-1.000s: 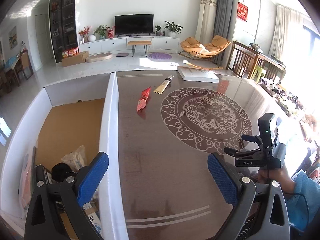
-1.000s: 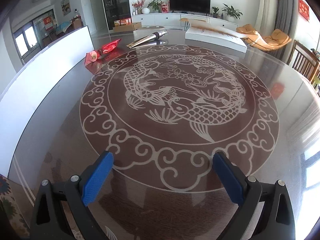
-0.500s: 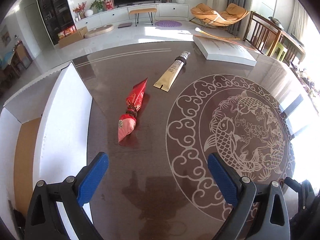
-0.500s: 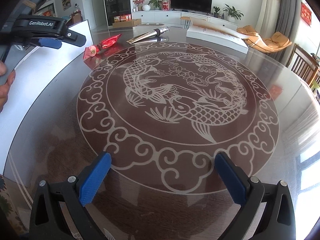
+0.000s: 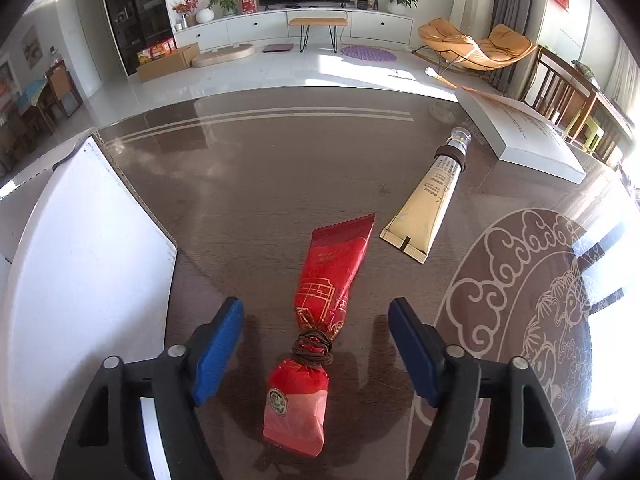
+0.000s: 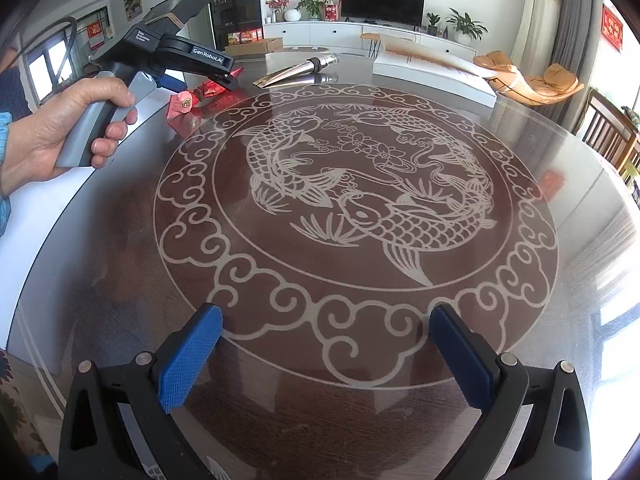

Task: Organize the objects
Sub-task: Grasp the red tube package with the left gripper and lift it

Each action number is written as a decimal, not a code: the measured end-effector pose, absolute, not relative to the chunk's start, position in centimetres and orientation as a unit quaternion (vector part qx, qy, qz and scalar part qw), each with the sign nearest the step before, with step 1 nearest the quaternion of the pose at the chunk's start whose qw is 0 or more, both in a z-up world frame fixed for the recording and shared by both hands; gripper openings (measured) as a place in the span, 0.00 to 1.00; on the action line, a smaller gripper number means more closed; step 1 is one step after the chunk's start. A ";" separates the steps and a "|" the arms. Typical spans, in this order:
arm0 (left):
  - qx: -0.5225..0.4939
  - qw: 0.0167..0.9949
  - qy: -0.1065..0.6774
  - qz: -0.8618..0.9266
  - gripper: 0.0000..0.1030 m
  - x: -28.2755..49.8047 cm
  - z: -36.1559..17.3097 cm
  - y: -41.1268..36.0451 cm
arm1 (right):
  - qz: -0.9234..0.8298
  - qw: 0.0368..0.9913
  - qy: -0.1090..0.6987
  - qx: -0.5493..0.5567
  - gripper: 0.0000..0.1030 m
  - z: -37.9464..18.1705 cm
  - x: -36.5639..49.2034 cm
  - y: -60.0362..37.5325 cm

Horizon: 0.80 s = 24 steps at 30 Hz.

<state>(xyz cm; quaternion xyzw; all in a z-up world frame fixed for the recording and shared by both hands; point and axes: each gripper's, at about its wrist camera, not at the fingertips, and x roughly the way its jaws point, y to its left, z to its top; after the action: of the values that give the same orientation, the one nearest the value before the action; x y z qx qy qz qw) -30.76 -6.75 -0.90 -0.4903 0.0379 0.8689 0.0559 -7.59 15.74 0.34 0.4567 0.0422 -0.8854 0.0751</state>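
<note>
From the left wrist, the left gripper (image 5: 316,344) had its fingers closing around, not yet touching, the red tied pouch (image 5: 316,320) lying on the bench (image 5: 260,184); soft and crinkly, it looked best pinched at its knotted neck. From the right wrist, the right gripper (image 6: 324,354) hung with fingers apart and empty.

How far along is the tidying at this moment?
Done: nothing that these views confirm. In hand: the left gripper is closing around the red packet, its pads not yet touching it. Left: the red packet, the cream tube and the white book all lie on the table. The right gripper hovers open and empty.
</note>
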 end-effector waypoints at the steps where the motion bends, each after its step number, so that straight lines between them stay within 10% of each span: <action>1: -0.491 0.050 0.036 0.869 0.39 -30.6 -1.2 -7.0 | -0.885 0.075 0.042 0.457 1.00 0.3 -7.6 15.7; 4: -0.473 0.037 0.039 0.879 0.25 -29.0 -1.2 -7.4 | -0.885 0.075 0.043 0.457 1.00 0.3 -7.6 15.8; 19: -0.455 0.052 0.029 0.889 0.28 -10.3 -1.4 -8.1 | -0.885 0.075 0.043 0.457 1.00 0.2 -7.6 15.8; 20: -0.457 0.057 0.029 0.887 0.31 -10.6 -1.4 -8.0 | -0.885 0.075 0.043 0.457 1.00 0.3 -7.6 15.8; 24: -0.480 0.054 0.028 0.875 0.97 -12.3 -2.2 -8.0 | -0.885 0.075 0.043 0.457 1.00 0.3 -7.6 15.8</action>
<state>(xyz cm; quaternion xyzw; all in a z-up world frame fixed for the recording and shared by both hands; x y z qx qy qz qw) -12.29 -7.98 -2.22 -0.4799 0.0280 0.8752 0.0538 -7.63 15.78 0.25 0.4568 0.0427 -0.8853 0.0754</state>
